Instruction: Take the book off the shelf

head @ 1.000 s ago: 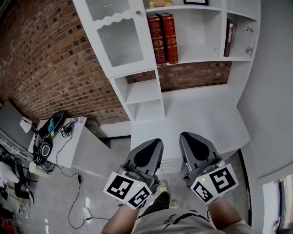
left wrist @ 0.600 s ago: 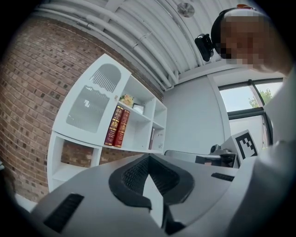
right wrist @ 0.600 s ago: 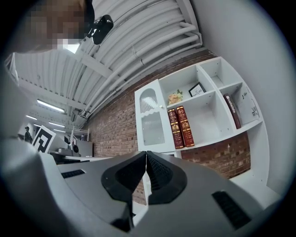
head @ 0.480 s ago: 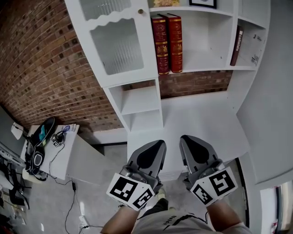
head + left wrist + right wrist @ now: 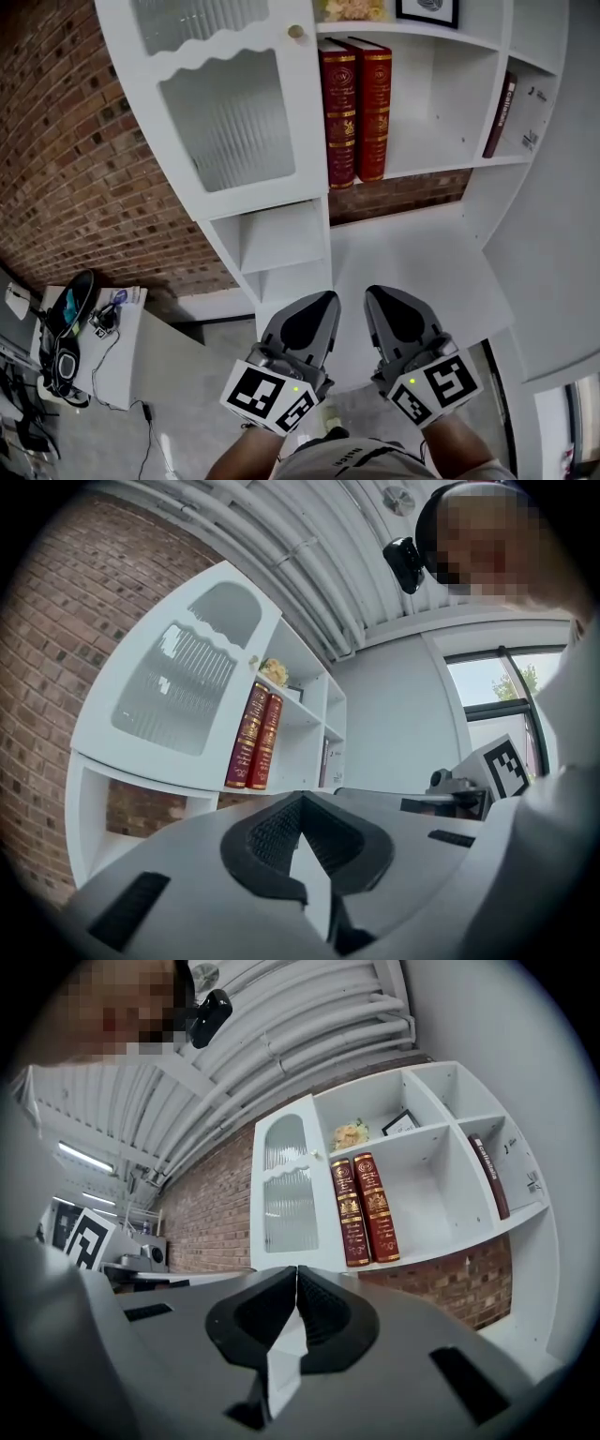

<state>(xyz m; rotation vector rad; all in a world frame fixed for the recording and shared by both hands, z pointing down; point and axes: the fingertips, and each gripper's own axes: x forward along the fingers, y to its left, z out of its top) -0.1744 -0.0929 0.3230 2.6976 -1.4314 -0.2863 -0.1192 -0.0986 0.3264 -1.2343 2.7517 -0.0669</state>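
Two tall red books (image 5: 356,108) with gold print stand upright side by side on the white shelf (image 5: 422,159); they also show as red books (image 5: 253,738) in the left gripper view and red books (image 5: 364,1208) in the right gripper view. A thin dark-red book (image 5: 502,112) leans in the right compartment. My left gripper (image 5: 328,298) and right gripper (image 5: 372,293) are held side by side over the white counter, well short of the books. Both are shut with nothing in them; the left gripper (image 5: 298,799) and the right gripper (image 5: 296,1269) show their tips meeting.
A ribbed-glass cabinet door (image 5: 234,103) with a knob (image 5: 297,32) sits left of the books, above two small open cubbies (image 5: 277,234). A framed picture (image 5: 427,9) and yellow flowers (image 5: 352,9) stand on the top shelf. Brick wall (image 5: 75,169) at left; a cluttered side table (image 5: 75,337) below.
Both grippers and the head view have come closer to the shelf; the red books now look larger and lower in the picture. Both pairs of jaws stay shut.
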